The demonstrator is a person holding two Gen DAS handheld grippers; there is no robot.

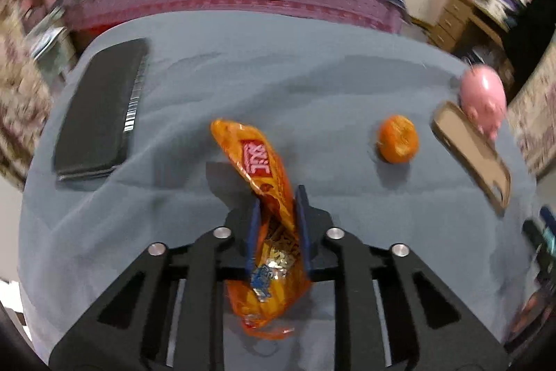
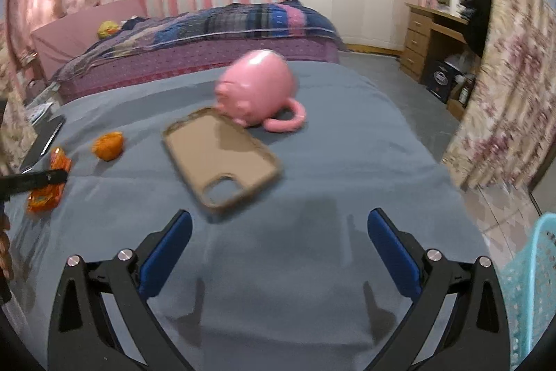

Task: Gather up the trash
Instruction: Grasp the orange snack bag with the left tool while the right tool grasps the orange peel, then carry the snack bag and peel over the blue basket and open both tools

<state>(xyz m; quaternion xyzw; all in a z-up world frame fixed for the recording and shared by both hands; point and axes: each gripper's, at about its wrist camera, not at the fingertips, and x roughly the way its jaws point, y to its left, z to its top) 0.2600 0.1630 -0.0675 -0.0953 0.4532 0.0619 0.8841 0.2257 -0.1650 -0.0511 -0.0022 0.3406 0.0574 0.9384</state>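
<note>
My left gripper (image 1: 277, 197) is shut on an orange snack wrapper (image 1: 260, 169), which sticks up and forward between the blue pads above the grey cloth. The wrapper also shows in the right wrist view (image 2: 48, 186) at the far left, with the left gripper's finger across it. An orange peel (image 1: 397, 138) lies to the right of the wrapper; it also shows in the right wrist view (image 2: 108, 145). My right gripper (image 2: 278, 228) is open and empty, low over the cloth just in front of a tan phone case (image 2: 222, 159).
A pink pig mug (image 2: 259, 91) lies on its side behind the phone case. A black tablet (image 1: 100, 110) lies at the table's left. The grey cloth (image 2: 347, 162) covers the table. A turquoise basket (image 2: 531, 284) stands at the right on the floor. A bed is behind.
</note>
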